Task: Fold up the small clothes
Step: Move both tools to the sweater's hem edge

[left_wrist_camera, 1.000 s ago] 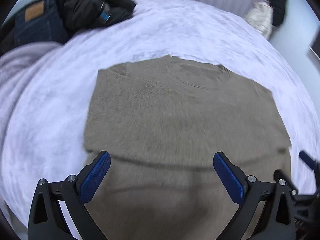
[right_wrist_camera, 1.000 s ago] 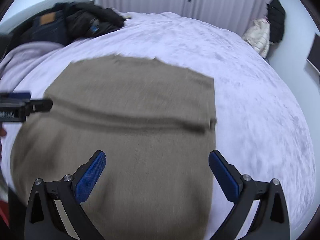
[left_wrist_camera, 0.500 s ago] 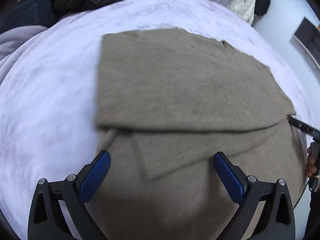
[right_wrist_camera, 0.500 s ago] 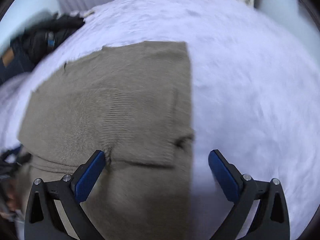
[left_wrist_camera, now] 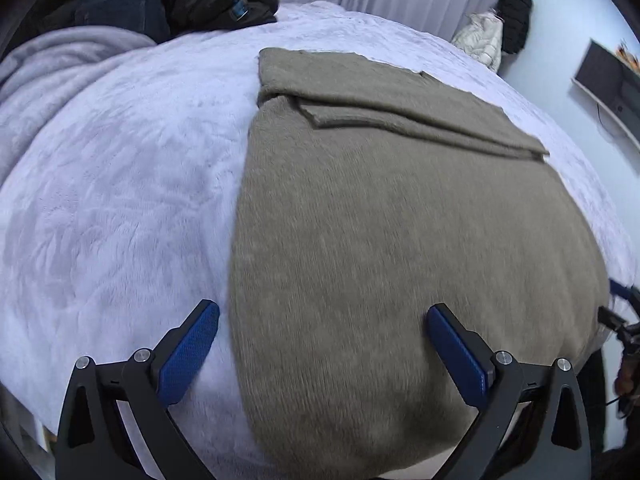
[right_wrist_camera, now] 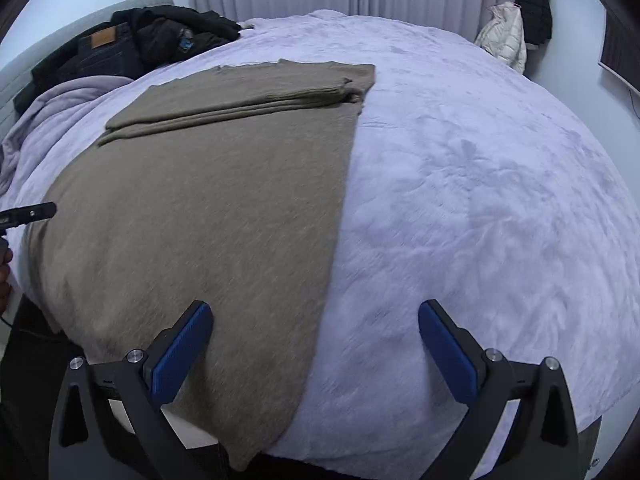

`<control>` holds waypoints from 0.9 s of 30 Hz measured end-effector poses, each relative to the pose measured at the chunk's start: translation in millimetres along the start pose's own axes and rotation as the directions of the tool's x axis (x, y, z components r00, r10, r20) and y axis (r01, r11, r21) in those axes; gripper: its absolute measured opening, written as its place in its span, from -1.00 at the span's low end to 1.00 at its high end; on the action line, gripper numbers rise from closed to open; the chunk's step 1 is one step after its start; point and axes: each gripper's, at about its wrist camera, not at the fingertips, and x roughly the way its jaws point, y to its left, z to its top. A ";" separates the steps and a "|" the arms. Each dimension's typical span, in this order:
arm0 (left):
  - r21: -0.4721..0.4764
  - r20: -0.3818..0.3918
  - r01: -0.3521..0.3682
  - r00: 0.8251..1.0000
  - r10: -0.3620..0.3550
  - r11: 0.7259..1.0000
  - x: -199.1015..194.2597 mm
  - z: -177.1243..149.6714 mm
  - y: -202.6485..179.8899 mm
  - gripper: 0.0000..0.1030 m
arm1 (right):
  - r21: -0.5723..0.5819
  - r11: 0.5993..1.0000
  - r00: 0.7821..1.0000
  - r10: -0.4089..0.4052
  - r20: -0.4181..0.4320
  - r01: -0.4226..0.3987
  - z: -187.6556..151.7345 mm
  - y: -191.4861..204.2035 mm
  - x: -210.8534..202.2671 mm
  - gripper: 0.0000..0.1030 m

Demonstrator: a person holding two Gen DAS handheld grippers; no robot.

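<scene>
A taupe knitted garment (left_wrist_camera: 400,220) (right_wrist_camera: 208,200) lies flat on a pale lilac bedspread (left_wrist_camera: 120,200) (right_wrist_camera: 480,180). Its far end is folded back toward me in a narrow band (left_wrist_camera: 400,108) (right_wrist_camera: 248,96). The near end hangs over the bed's front edge. My left gripper (left_wrist_camera: 322,344) is open above the garment's near left edge, holding nothing. My right gripper (right_wrist_camera: 316,344) is open over the garment's near right edge, also empty. The other gripper's tip shows at each view's side (left_wrist_camera: 618,312) (right_wrist_camera: 30,212).
Dark jeans and a black jacket (left_wrist_camera: 180,0) (right_wrist_camera: 140,44) are piled at the bed's far left, beside a lilac blanket (left_wrist_camera: 52,68). A cream coat and black bag (right_wrist_camera: 516,24) hang at the far right wall. A screen (left_wrist_camera: 604,76) is mounted on the right wall.
Both grippers pulled back toward the near edge of the bed. The folded band now lies far from them, and more of the flat garment shows.
</scene>
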 end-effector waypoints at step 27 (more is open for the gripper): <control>-0.028 0.086 0.153 0.985 -0.150 0.988 -13.6 -41.6 -22.2 0.90 | -0.077 0.997 0.996 0.022 0.089 -0.015 -38.4 54.5 7.3 0.79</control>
